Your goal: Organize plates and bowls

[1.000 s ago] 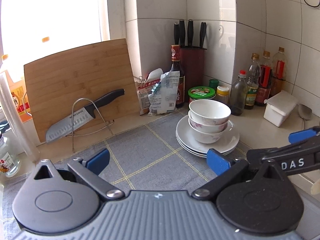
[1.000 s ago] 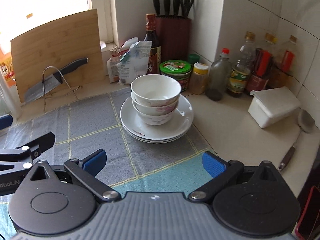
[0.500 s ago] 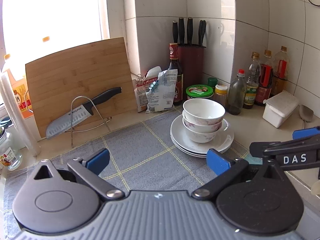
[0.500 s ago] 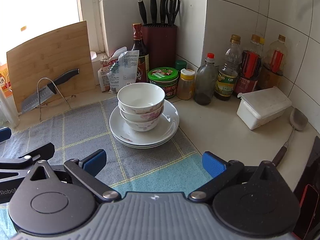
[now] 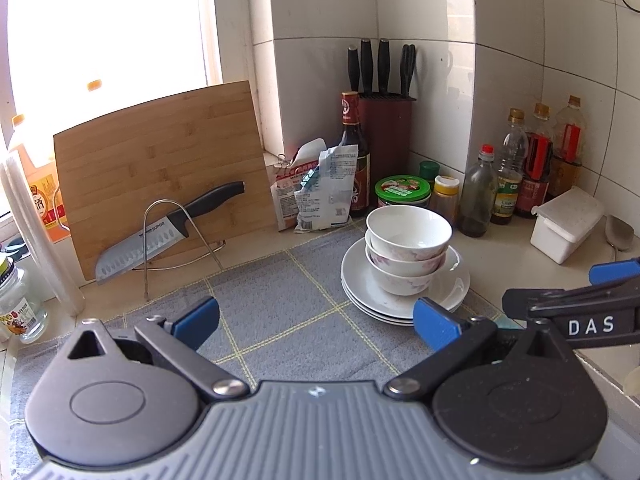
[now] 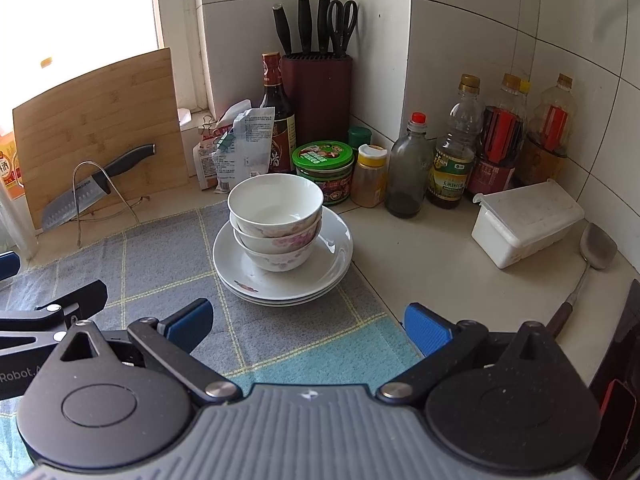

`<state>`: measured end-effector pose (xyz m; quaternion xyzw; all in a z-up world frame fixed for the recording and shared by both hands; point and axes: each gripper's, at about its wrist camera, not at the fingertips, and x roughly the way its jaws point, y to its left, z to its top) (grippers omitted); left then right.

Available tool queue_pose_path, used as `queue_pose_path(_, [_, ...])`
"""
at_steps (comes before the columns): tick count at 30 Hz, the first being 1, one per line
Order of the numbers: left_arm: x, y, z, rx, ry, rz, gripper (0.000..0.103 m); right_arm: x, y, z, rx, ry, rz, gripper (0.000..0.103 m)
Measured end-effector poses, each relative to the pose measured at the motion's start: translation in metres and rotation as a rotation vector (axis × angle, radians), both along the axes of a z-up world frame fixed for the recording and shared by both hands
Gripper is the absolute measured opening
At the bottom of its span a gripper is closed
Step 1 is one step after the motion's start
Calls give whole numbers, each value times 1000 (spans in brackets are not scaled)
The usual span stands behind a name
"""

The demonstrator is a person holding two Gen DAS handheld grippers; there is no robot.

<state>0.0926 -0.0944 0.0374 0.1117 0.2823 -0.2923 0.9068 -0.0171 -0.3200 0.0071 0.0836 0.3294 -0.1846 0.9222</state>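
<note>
While both grippers hover over the mat [image 6: 168,264], we note left gripper [image 5: 316,320] and right gripper [image 6: 306,326] jaws wide apart, empty; bowls [image 6: 276,216] sit stacked on plates [image 6: 320,272].

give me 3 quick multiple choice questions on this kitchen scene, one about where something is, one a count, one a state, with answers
1. Where does the stack of bowls sit?
A. on the stacked plates
B. on the cutting board
C. inside the white box

2. How many bowls are in the stack?
A. one
B. three
C. five

3. What state are the right gripper and left gripper in?
A. both shut on a bowl
B. one holds a plate
C. both open and holding nothing

Answers:
1 A, the bottom bowl rests in the top plate on the grey cloth.
2 B, three rims show nested one above another.
3 C, each pair of blue fingers stands wide apart with only cloth between them, short of the plates.
</note>
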Motion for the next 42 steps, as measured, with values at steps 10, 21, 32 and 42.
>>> queue_pose_path(10, [2,-3,0,2,-4,3,102,4,-4,1,-3,-4,3,103])
queue_pose_path(21, [2,-6,-2,6,-1,-3,102,4,-8,0,-4,1,-2,103])
queue_pose_path(32, [3,-7,-3,8,0,-4,102,4,-9,1,-13,2,-7,103])
queue_pose_path(42, [3,-9,-4,11,3,-5,102,5,-10,0,-16,6,-8,103])
